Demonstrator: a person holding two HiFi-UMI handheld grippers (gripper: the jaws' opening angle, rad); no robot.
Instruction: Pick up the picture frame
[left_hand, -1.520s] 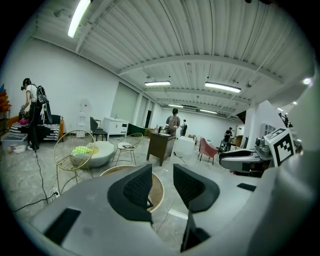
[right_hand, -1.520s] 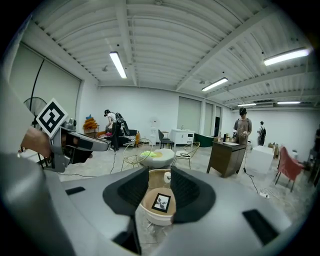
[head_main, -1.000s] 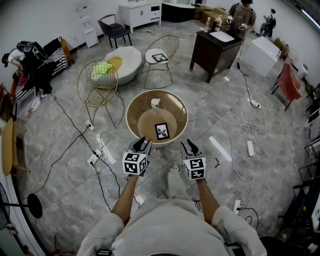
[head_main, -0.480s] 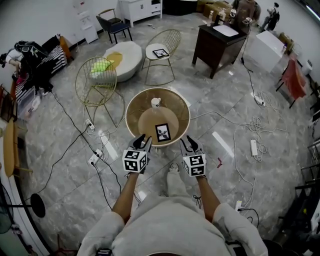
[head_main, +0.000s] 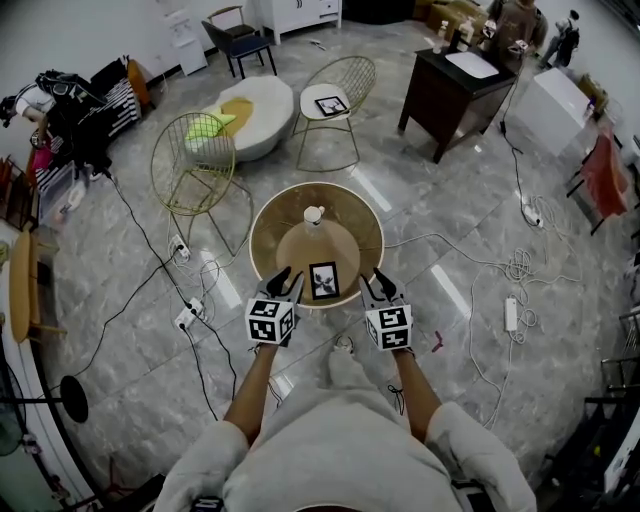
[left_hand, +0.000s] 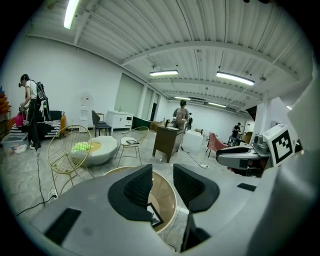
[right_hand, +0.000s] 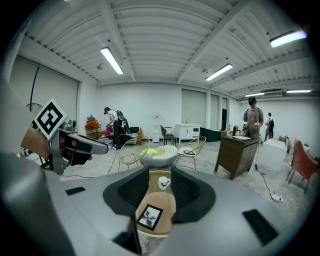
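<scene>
At the middle of the head view, a round gold-rimmed bench (head_main: 262, 225) on a grey marbled floor (head_main: 120, 340), its tan inner disc carrying the picture frame (head_main: 323, 280) flat near the lower edge and a white mug (head_main: 314, 214) toward the upper edge, the two well apart. Just below the bench rim, the left gripper (head_main: 284, 280) to the lower left of the picture frame and the right gripper (head_main: 376, 285) to its lower right, neither touching it. Left jaws spread, with nothing between them; right jaws spread too, with only the far picture frame and mug showing through the gap. Across the floor, loose cables (head_main: 150, 290) and power strips at left and right. In the upper left, a gold wire chair (head_main: 195, 160) beside a white pouf (head_main: 255, 105); above centre, a second wire chair (head_main: 335, 95) with another small frame on its seat; in the upper right, a dark wooden desk (head_main: 455, 85). Overhead in the gripper views, a ribbed white ceiling with strip lights.
</scene>
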